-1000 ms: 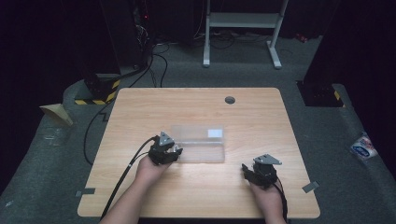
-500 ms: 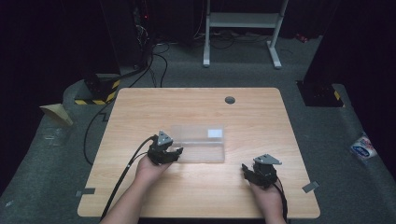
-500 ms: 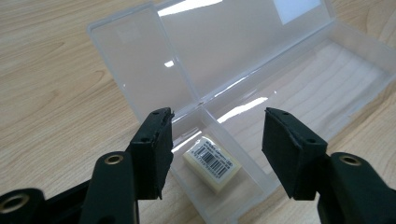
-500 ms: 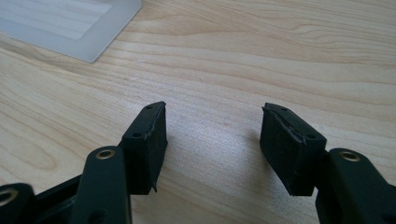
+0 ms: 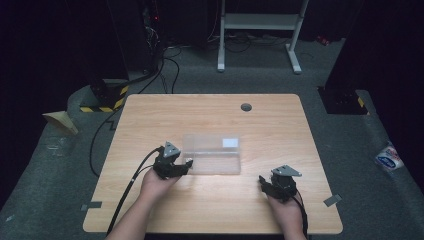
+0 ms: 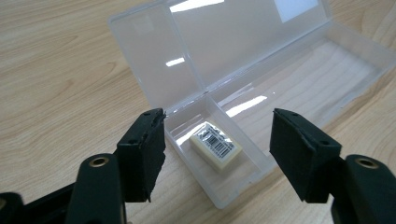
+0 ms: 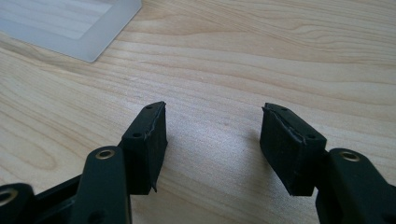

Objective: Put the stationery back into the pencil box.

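Observation:
A clear plastic box [image 5: 212, 154] lies open in the middle of the wooden table [image 5: 210, 115], its lid folded back. In the left gripper view a white eraser [image 6: 215, 146] with a barcode label lies in the small end compartment of the box [image 6: 299, 70]. My left gripper [image 6: 217, 149] is open, its jaws spread to either side of that compartment and just above it; in the high view this left gripper [image 5: 184, 166] sits at the box's left end. My right gripper [image 7: 212, 135] is open and empty above bare wood, and in the high view the right gripper [image 5: 267, 182] is near the table's front right.
A dark round grommet [image 5: 246, 107] sits at the back of the table. A corner of the box [image 7: 88, 28] shows at the upper left of the right gripper view. Cables and a metal stand [image 5: 260, 30] are on the floor beyond the table.

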